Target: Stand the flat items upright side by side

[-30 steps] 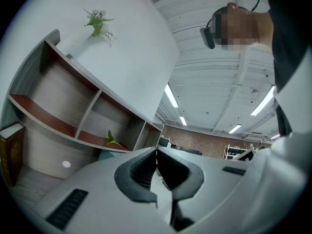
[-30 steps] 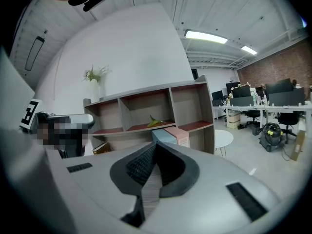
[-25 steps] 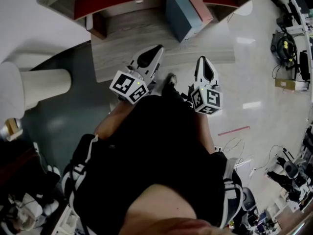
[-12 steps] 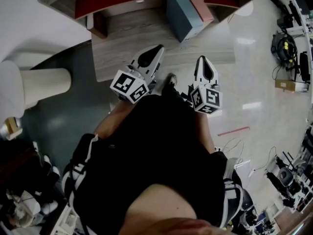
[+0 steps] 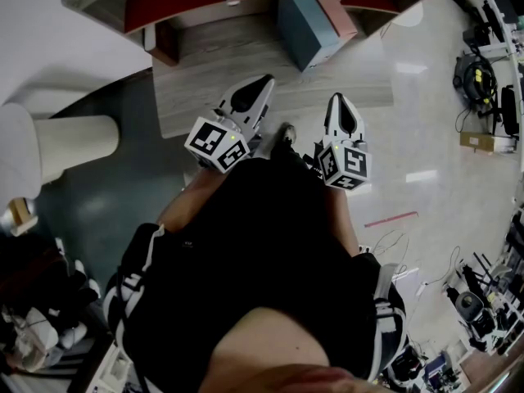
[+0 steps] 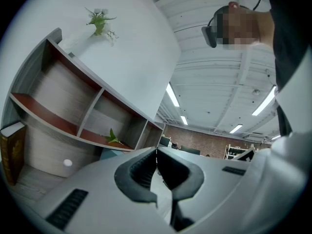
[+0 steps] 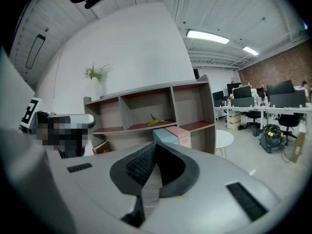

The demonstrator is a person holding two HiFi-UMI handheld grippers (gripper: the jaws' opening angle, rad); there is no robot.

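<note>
A blue flat item (image 5: 304,28) and a pink one (image 5: 338,15) stand side by side on the wooden shelf base (image 5: 237,64), below the right compartments. The right gripper view also shows the blue item (image 7: 163,135) and the pink item (image 7: 181,134). A brown book (image 5: 164,44) sits at the base's left end, and its cover (image 6: 12,150) is at the left gripper view's edge. My left gripper (image 5: 267,80) and right gripper (image 5: 341,98) are held close to the person's body, short of the shelf. Both are shut with nothing between their jaws.
The curved shelf unit (image 7: 146,106) has red boards and grey dividers, with a green leaf (image 7: 155,121) in the middle compartment. A white round pillar (image 5: 65,142) stands at the left. Desks, chairs and cables (image 5: 483,88) fill the right side. A small round white table (image 7: 222,139) stands beside the shelf.
</note>
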